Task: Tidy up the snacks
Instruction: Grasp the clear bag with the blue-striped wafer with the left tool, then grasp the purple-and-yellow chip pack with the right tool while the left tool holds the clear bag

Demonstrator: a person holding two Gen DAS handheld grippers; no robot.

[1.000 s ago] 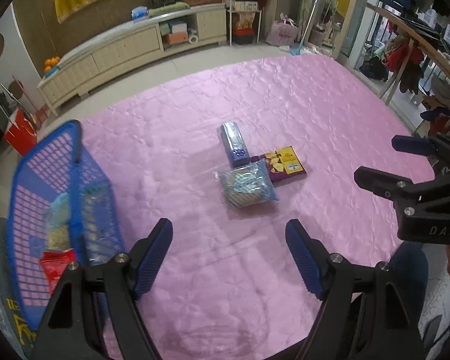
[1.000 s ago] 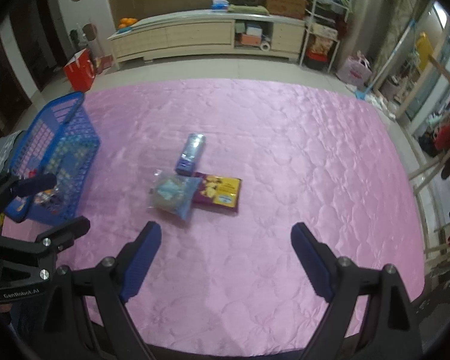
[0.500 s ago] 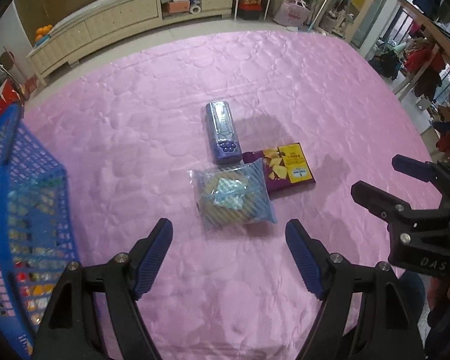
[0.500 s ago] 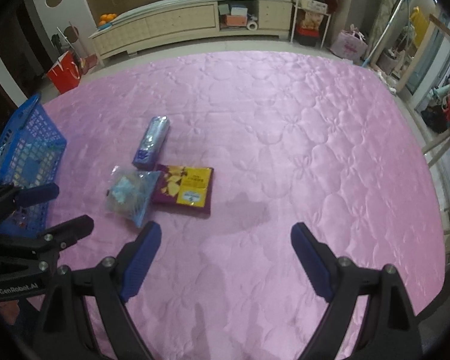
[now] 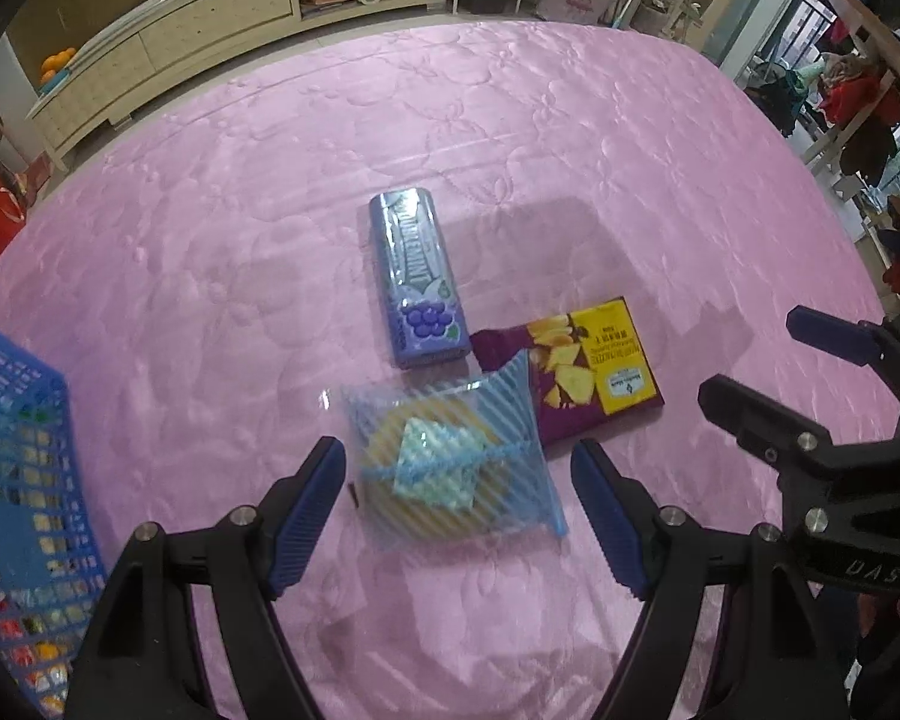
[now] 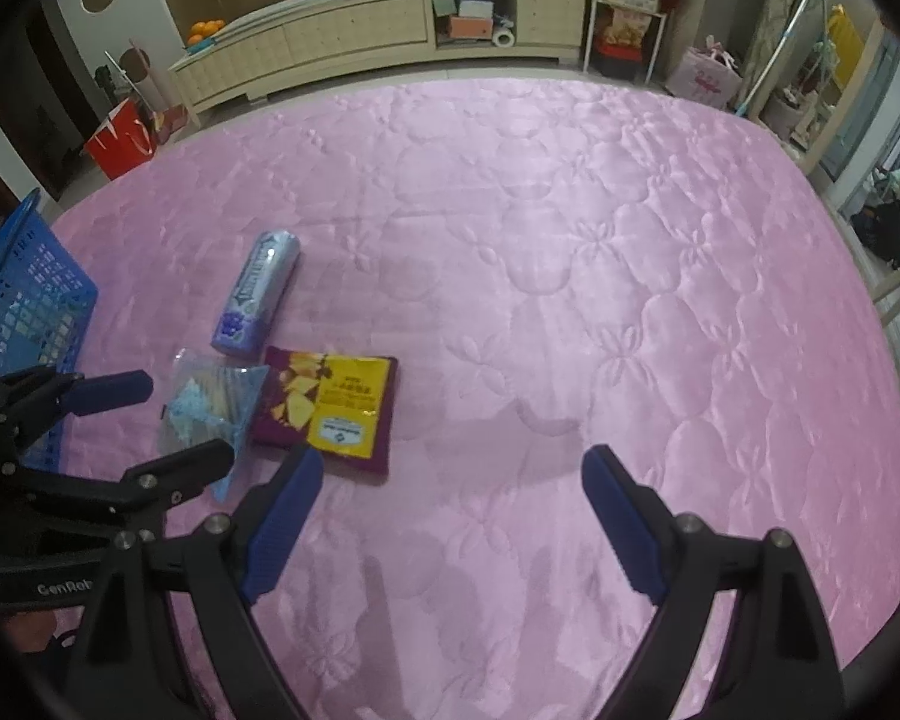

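Left gripper (image 5: 457,480) gapes, empty, over the striped bag (image 5: 450,468) on the pink quilt (image 5: 570,150) (bag overlaps the purple packet (image 5: 594,360)). Right gripper (image 6: 450,492) also gapes, empty. Blue box (image 5: 417,276) lies beside them; basket (image 5: 12,480) at left.

the left tool (image 5: 457,483) points steeply down, its two blue-padded fingers (image 5: 306,507) spread wide at 7 and 5 o'clock of its own view, nothing pressed between the pads. the right tool (image 6: 450,507) tilts down too, jaws gaping, pads bare. in the left view the right tool sits at 3 o'clock; in the right view the left tool sits at 9 o'clock. they are near each other, not touching.
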